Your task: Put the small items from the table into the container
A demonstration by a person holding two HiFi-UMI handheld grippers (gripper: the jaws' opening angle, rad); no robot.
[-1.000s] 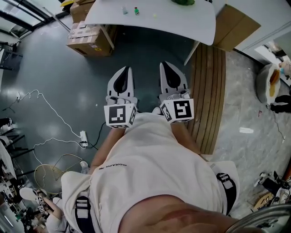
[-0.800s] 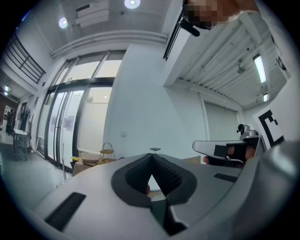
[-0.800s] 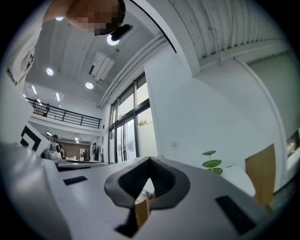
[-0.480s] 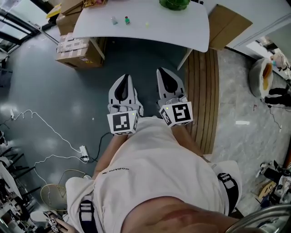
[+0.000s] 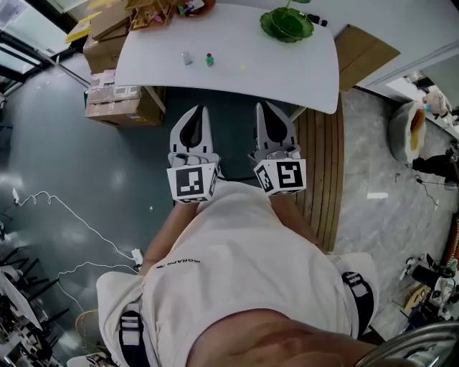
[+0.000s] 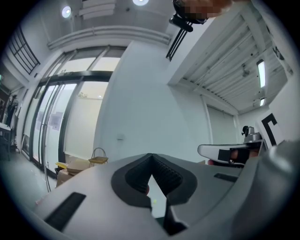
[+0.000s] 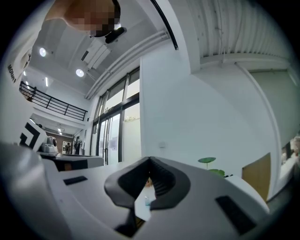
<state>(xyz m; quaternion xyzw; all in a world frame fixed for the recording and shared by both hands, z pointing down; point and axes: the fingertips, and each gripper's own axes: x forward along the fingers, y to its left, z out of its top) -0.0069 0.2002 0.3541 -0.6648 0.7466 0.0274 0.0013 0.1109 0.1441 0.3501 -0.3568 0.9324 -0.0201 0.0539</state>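
Note:
A white table [image 5: 287,72] lies ahead with three small items on it: a clear-grey piece [image 5: 186,59], a green and red piece [image 5: 209,60] and a tiny yellow piece [image 5: 242,67]. A wicker basket [image 5: 152,11] stands at its far left corner, and a green leafy plant [image 5: 287,25] at the far right. My left gripper [image 5: 199,109] and right gripper [image 5: 262,106] are held level side by side, tips just short of the table's near edge, both shut and empty. In the left gripper view the left gripper [image 6: 151,156] points at the basket [image 6: 98,158]. The right gripper [image 7: 150,161] faces the plant [image 7: 208,161].
Cardboard boxes [image 5: 118,104] sit on the floor under the table's left end. A wooden slatted board [image 5: 323,172] lies on the floor to the right, and a cardboard sheet [image 5: 366,46] leans beyond it. White cables [image 5: 72,233] trail across the dark floor at the left.
The person has walked toward the table, so it sits nearer and lower in the head view, with basket and plant now visible. Both grippers have stayed shut and side by side.

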